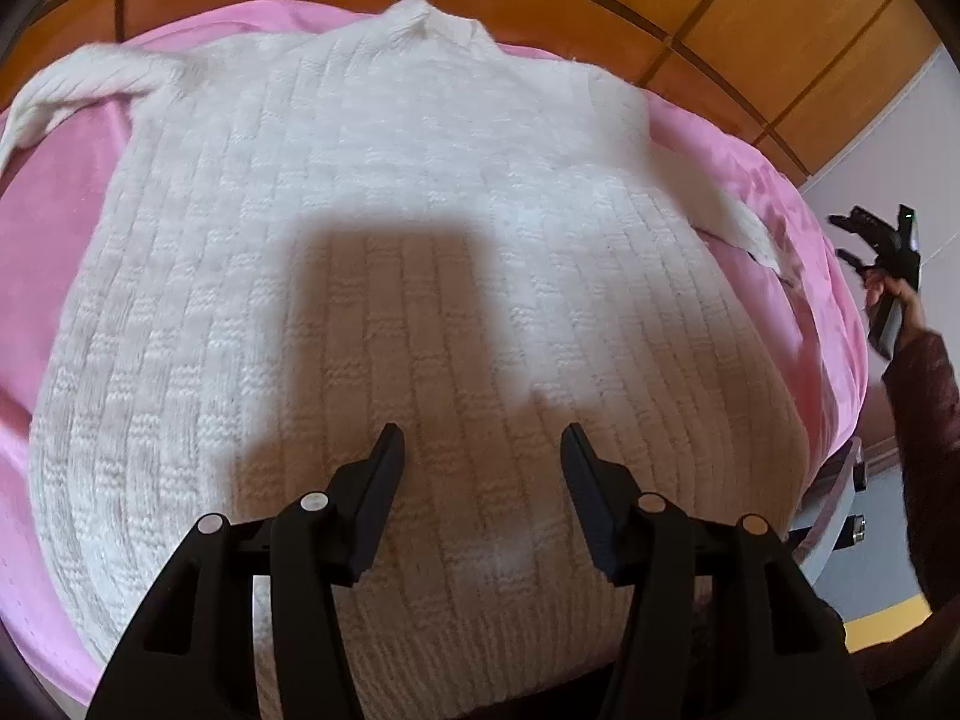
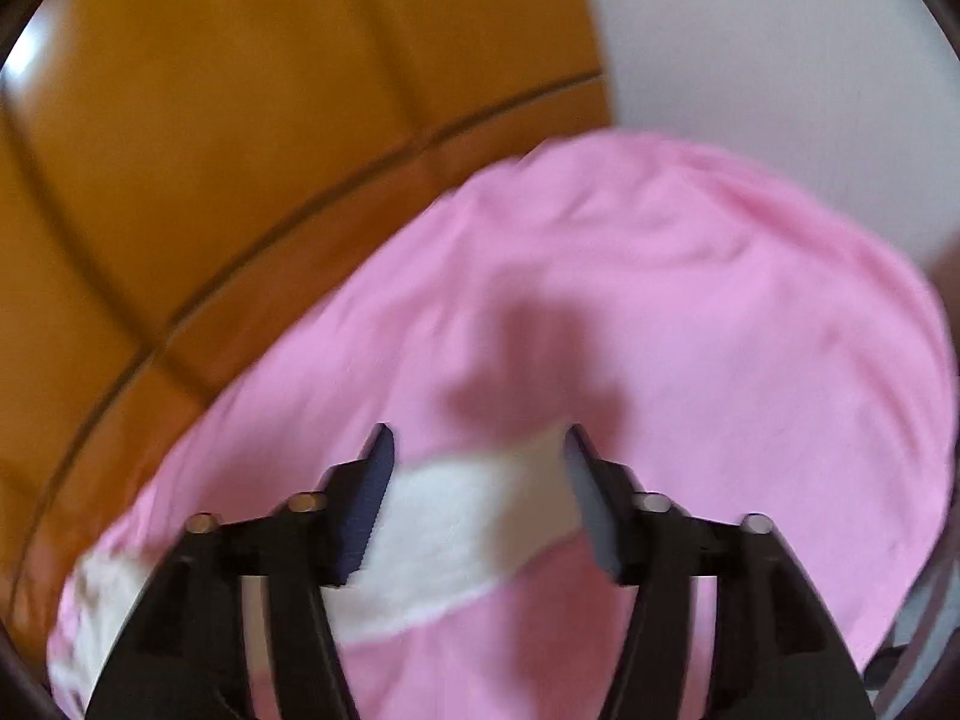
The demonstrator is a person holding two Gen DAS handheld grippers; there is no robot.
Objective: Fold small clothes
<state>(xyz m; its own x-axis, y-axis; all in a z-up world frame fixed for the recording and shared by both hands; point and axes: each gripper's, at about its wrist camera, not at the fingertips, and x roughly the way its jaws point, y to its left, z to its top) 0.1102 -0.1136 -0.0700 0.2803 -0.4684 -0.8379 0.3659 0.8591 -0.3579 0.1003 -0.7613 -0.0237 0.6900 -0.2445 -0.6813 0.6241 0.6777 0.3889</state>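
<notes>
White knit sweater [image 1: 384,276] flat on pink blanket [image 1: 54,240] under wide, empty left fingers [image 1: 393,450]; sleeve [image 2: 468,516] below parted right fingers [image 2: 378,480].

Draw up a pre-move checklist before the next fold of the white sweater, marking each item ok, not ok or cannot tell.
1. White sweater body lies flat on the pink blanket: ok.
2. Left gripper open, nothing between its jaws: ok.
3. Right gripper open, clear of the sleeve: ok.
4. Right sleeve spread out flat: ok.
5. Left sleeve straight: not ok, it looks bunched.
6. Hem even: cannot tell.
</notes>
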